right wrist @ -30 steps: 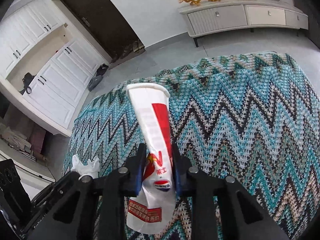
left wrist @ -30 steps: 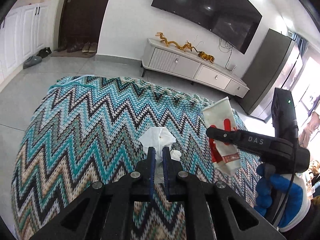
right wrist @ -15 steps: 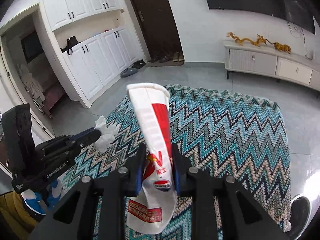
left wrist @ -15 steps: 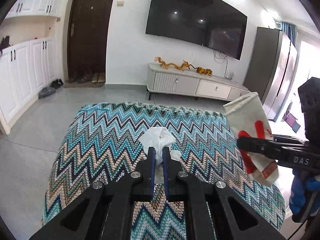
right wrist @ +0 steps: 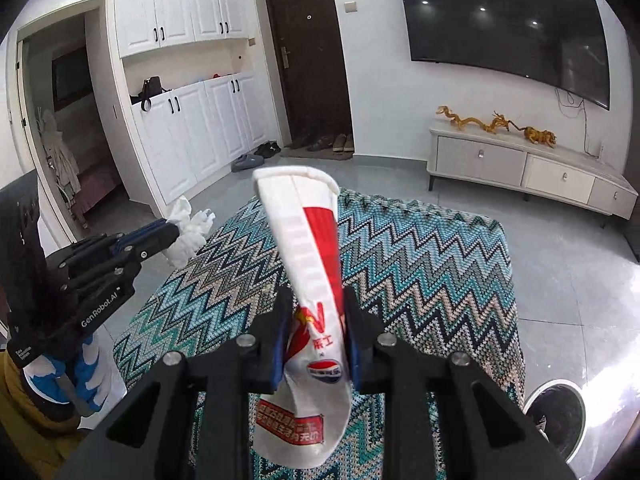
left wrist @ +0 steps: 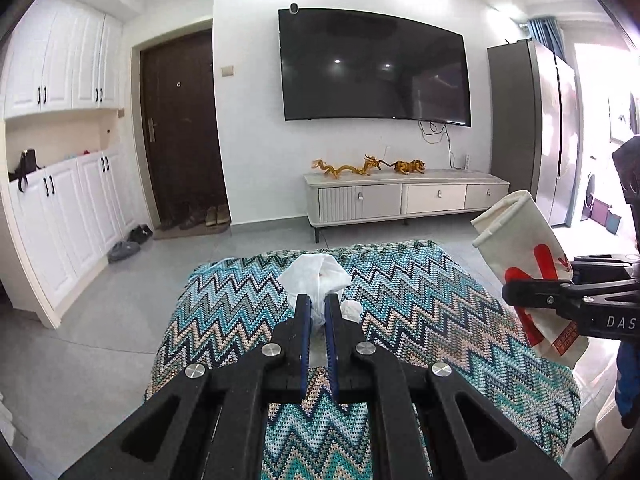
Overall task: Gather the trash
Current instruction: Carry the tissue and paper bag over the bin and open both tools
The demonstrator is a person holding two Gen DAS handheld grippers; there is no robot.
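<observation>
Here, both pieces of trash are off the zigzag-clothed counter [left wrist: 400, 292] and in your grip: your left tool [left wrist: 316, 314] is pinched narrow on a crumpled white tissue [left wrist: 316, 276], while your right tool [right wrist: 316, 320] squeezes a flattened paper cup [right wrist: 308, 240] across its lower body. Both look feather-light and soft, so neither needs force; the tissue may tear or slip, so hold its bunched middle. A round bin [right wrist: 554, 416] shows low beside the counter.

Crumpled tissue [left wrist: 316, 280], flattened paper cup [right wrist: 316, 264]
</observation>
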